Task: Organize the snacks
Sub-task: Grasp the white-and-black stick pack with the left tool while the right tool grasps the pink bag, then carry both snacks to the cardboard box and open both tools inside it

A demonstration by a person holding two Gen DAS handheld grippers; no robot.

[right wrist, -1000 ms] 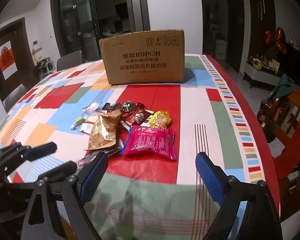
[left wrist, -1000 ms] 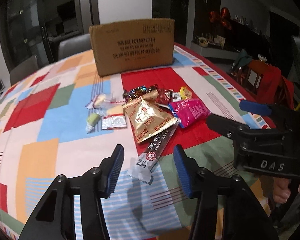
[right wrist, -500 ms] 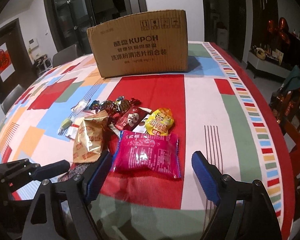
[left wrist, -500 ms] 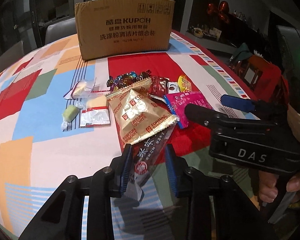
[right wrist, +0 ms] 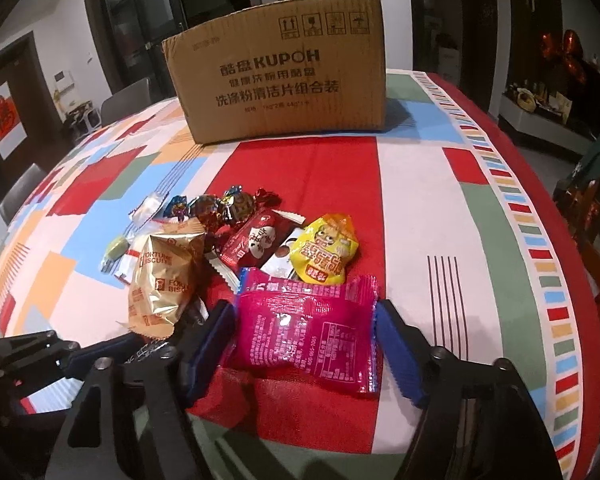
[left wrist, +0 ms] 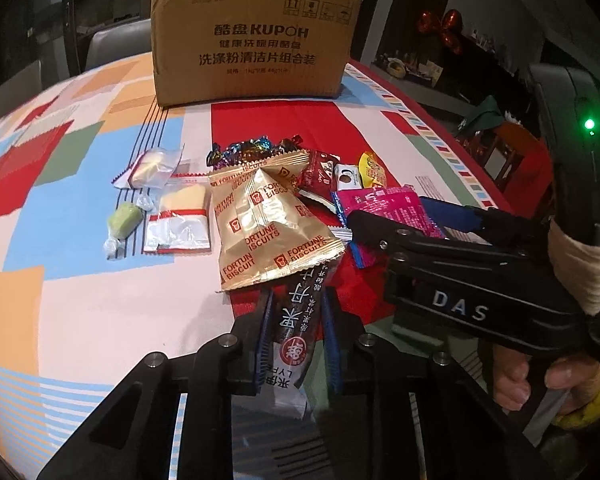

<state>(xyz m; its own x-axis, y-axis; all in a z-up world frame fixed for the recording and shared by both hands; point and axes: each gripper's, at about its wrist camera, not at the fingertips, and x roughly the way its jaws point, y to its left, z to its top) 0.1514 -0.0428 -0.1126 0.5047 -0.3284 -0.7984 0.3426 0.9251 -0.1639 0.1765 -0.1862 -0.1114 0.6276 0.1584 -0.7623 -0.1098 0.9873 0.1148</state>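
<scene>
A pile of snacks lies on the patterned tablecloth. My left gripper (left wrist: pixel 296 336) is shut on a long dark snack bar (left wrist: pixel 298 320) whose far end lies under the gold Fortune Biscuits bag (left wrist: pixel 268 224). My right gripper (right wrist: pixel 304 344) is open, its blue pads on either side of the pink packet (right wrist: pixel 306 330), close to its edges. The right gripper also shows in the left wrist view (left wrist: pixel 400 220), over the pink packet (left wrist: pixel 384 204). Behind lie a yellow packet (right wrist: pixel 326 254), a red packet (right wrist: pixel 254 240) and foil candies (right wrist: pixel 224 206).
A brown cardboard box (right wrist: pixel 278 88) stands at the back of the table, top not visible. Small clear-wrapped sweets (left wrist: pixel 176 216) and a green candy (left wrist: pixel 122 220) lie left of the pile. Chairs (left wrist: pixel 112 40) stand beyond the table's far edge; another stands at right (right wrist: pixel 588 216).
My left gripper moved forward and closed on the long dark bar. My right gripper advanced until its open pads flank the pink packet.
</scene>
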